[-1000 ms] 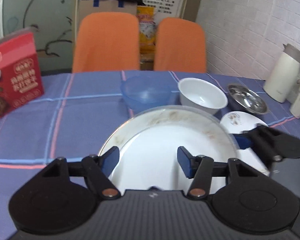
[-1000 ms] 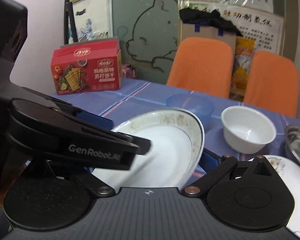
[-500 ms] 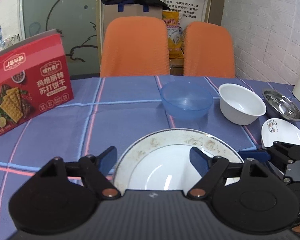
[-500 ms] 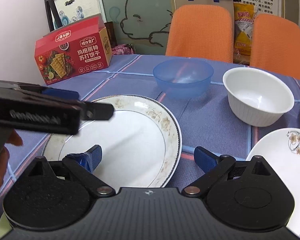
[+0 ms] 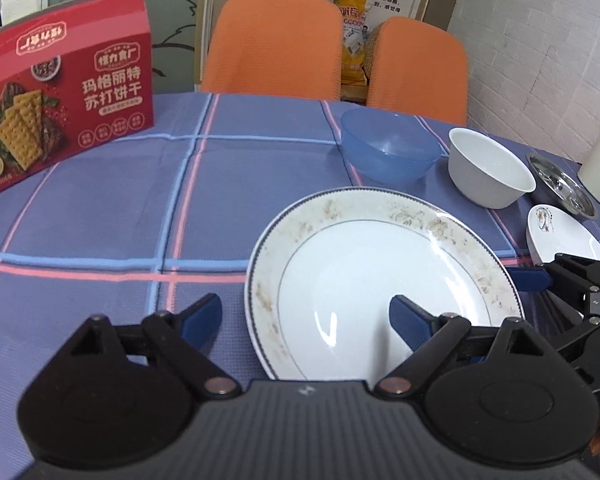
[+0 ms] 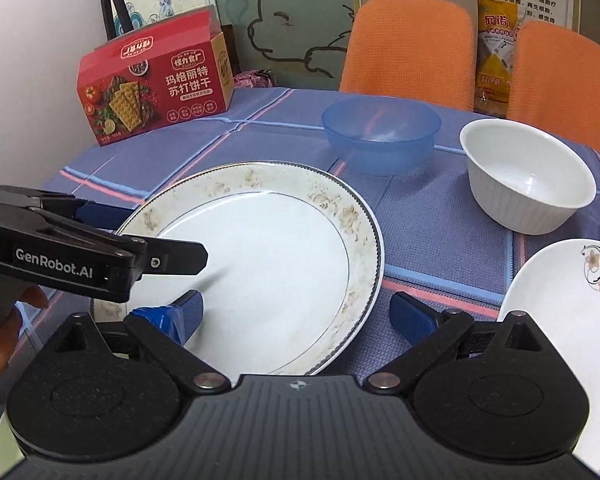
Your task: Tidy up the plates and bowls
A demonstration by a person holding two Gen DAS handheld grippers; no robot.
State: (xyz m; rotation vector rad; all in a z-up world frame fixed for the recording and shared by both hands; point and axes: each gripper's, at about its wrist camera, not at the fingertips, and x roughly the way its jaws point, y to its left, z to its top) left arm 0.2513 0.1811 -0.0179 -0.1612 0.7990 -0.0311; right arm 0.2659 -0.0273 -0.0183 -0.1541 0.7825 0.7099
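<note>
A large white round plate with a faded gold floral rim lies flat on the counter, which is covered with a blue-purple checked cloth. The left tongs stand spread wide, empty: one blue pad is over the cloth just left of the plate, the other over the plate's white centre. The right tongs are likewise spread and empty, straddling the plate's right edge, with the left pad above the plate and the right pad above the cloth.

Beyond the plate, side by side, stand a translucent blue plastic bowl and a white ceramic bowl. Right of the big plate lies a smaller white plate with a flower print, and behind it a shiny steel bowl. A red cracker box stands upright at the far left, well apart from the dishes. Two orange chairs face the counter's far side
</note>
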